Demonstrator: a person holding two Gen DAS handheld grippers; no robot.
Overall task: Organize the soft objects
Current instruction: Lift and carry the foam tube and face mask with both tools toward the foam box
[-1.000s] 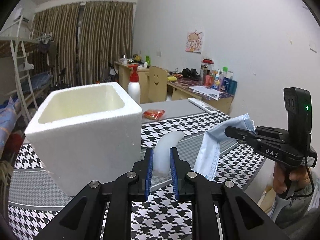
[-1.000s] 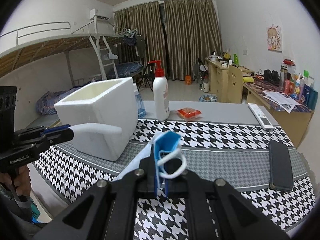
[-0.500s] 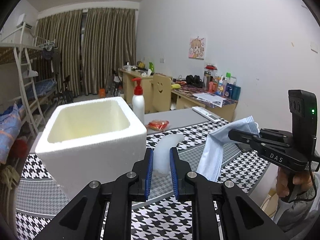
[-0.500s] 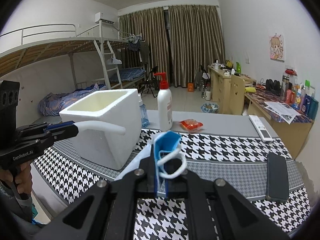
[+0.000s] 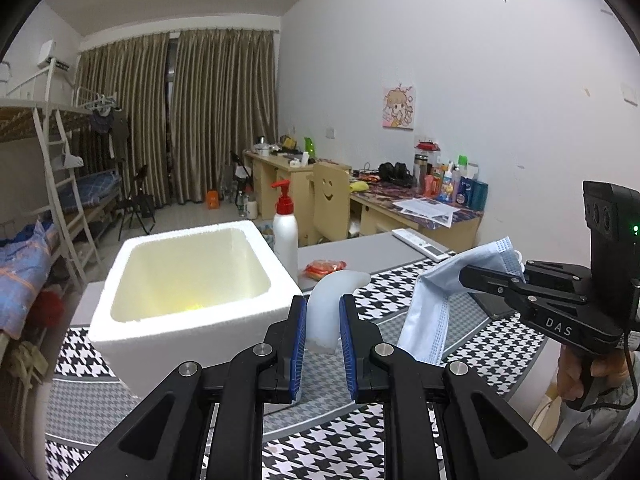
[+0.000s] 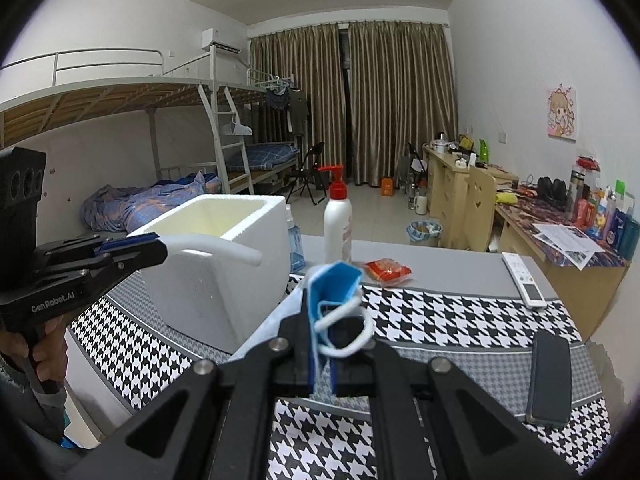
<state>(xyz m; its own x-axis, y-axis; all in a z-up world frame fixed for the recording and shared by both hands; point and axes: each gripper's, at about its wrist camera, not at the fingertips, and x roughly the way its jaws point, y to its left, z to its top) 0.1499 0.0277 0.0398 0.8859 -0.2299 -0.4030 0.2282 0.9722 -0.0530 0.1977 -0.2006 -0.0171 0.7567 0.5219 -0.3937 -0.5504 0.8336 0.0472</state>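
Observation:
My left gripper (image 5: 323, 312) is shut on a curved white foam strip (image 5: 328, 304) and holds it in the air beside the right wall of the white foam box (image 5: 192, 280). The strip also shows in the right wrist view (image 6: 216, 246), in front of the box (image 6: 224, 264). My right gripper (image 6: 320, 320) is shut on a blue face mask (image 6: 334, 284), whose white ear loop hangs over the fingers. In the left wrist view the mask (image 5: 436, 300) hangs from the right gripper (image 5: 468, 274), to the right of the strip and above the houndstooth cloth.
A white pump bottle (image 6: 338, 224) and a small blue bottle (image 6: 294, 248) stand behind the box. An orange snack packet (image 6: 387, 270), a remote (image 6: 524, 280) and a black phone (image 6: 550, 376) lie on the table (image 6: 440, 272). Something yellow lies in the box bottom (image 5: 188, 300).
Both grippers have risen with their loads. The left wrist view now looks down into the box, and the strip sits higher against it.

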